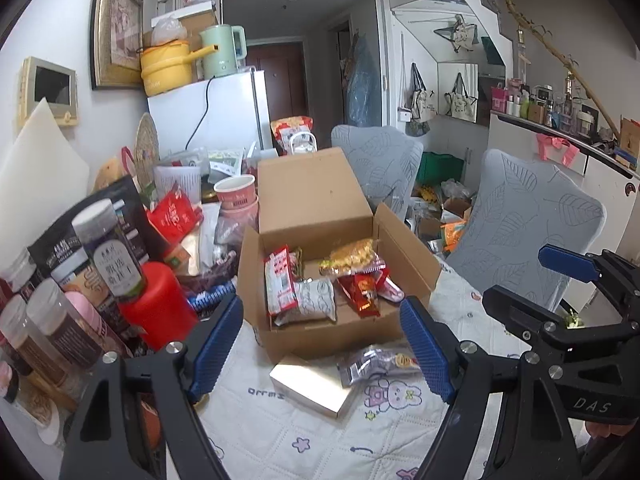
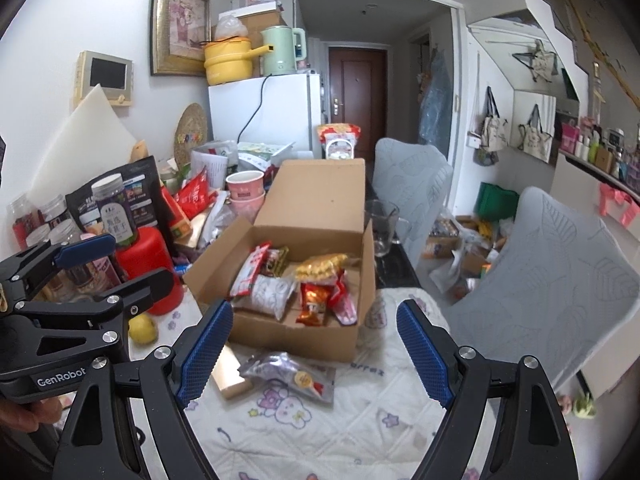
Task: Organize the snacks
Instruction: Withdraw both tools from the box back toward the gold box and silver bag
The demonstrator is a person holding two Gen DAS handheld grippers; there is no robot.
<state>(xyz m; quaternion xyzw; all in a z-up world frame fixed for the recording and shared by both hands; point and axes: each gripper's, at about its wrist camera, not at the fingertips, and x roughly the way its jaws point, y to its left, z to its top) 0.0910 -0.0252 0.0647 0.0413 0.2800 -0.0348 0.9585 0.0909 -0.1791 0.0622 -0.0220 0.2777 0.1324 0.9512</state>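
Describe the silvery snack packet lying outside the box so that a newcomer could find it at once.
Start at the open cardboard box on the quilted cloth. Just before its front wall lie two things: a plain gold box and the silvery packet. Only the packet is crinkled, with a round yellow sticker.

Cardboard box [image 1: 320, 320]: open, lid flap upright, mid-table on the quilted tablecloth [image 1: 320, 440], holding assorted snack packets [image 1: 304, 300]. Silver snack pouch [image 1: 372, 362]: flat, just before the box's front wall. Gold box [image 1: 312, 384]: flat, beside the pouch.

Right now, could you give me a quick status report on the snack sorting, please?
Left gripper and right gripper: jaws open, empty. Cardboard box open, part filled with snacks. Silver snack packet and gold box loose on tablecloth, in front of it. Nothing in the way.
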